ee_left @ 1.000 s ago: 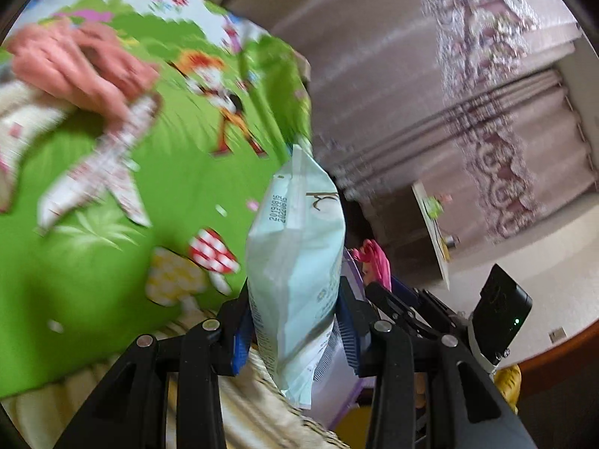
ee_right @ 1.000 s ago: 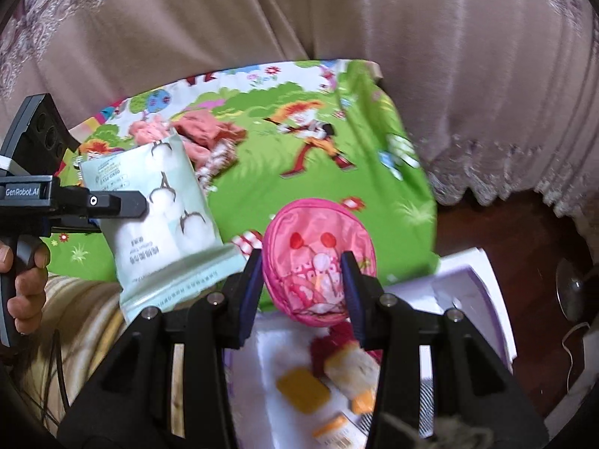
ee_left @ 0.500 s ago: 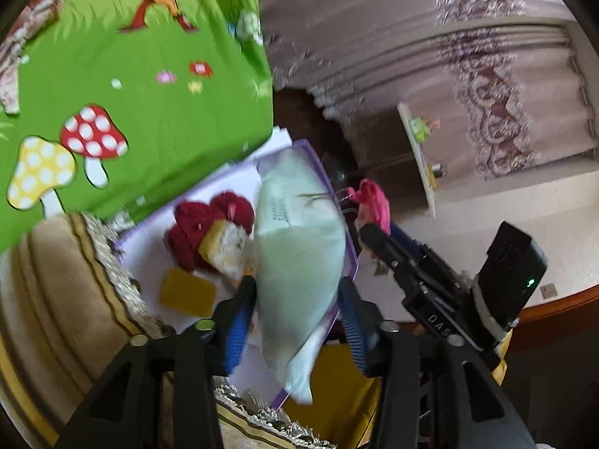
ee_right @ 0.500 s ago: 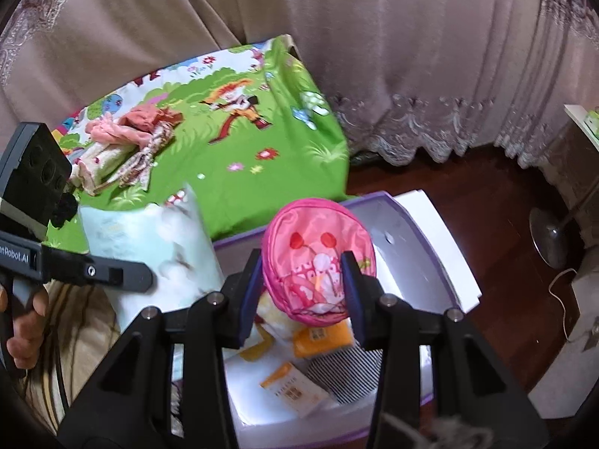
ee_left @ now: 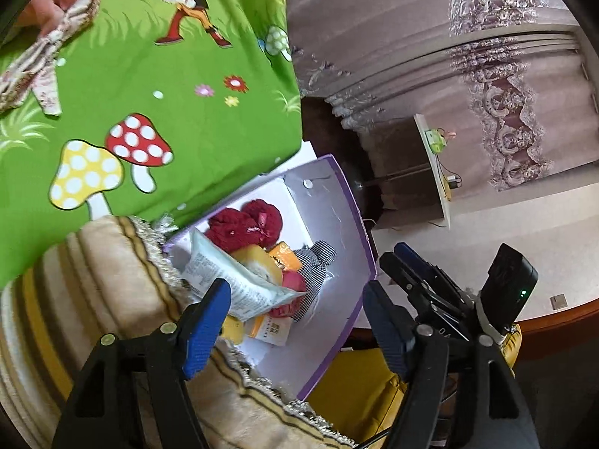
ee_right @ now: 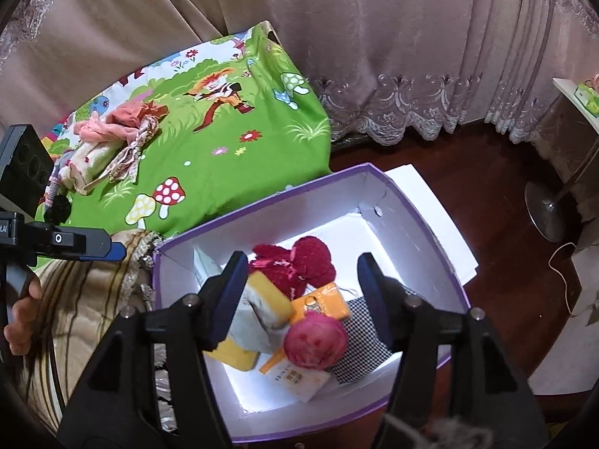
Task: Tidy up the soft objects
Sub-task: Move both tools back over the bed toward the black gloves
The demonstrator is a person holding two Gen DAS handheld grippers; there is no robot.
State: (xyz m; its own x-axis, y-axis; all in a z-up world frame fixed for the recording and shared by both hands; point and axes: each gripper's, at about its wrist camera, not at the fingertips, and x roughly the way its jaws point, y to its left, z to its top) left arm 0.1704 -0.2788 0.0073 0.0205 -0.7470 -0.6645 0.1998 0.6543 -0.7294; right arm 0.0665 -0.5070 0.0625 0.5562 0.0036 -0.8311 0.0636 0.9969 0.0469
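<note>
**Both grippers empty above a filling box**

Mauve pleated curtains point(ee_right: 374, 37) hang behind a bed spread with a bright green cartoon-print sheet point(ee_right: 232, 149), and on the dark wood floor beside it stands the purple-rimmed white cardboard box point(ee_right: 411, 224).

Left gripper point(ee_left: 295, 318) hovers over the box's near corner with its blue-padded fingers spread wide and nothing between them. Right gripper point(ee_right: 303, 295) hangs above the box's middle, likewise wide apart and empty.

Inside the box, the pale mint plastic pack point(ee_left: 232, 280) leans against the near wall on top of the pile. The round pink pouch point(ee_right: 316, 340) rests on a black-and-white checked cloth point(ee_right: 359, 355). Around them lie a dark red knitted piece point(ee_right: 299, 265), a yellow sponge-like block point(ee_right: 269, 299) and small orange packets point(ee_right: 325, 301).

Still on the sheet, well apart from the box, is a heap of pink and floral fabric point(ee_right: 112, 138); it looks like what remains to be gathered.

Risks from here, as I judge them: the mint pack sits propped and may slide or topple when more is dropped in. The loose fabric could be pinched by only one layer, so that it trails and snags on the box rim or drags the sheet along. Reaching across with both tools could also knock the light box.
</note>
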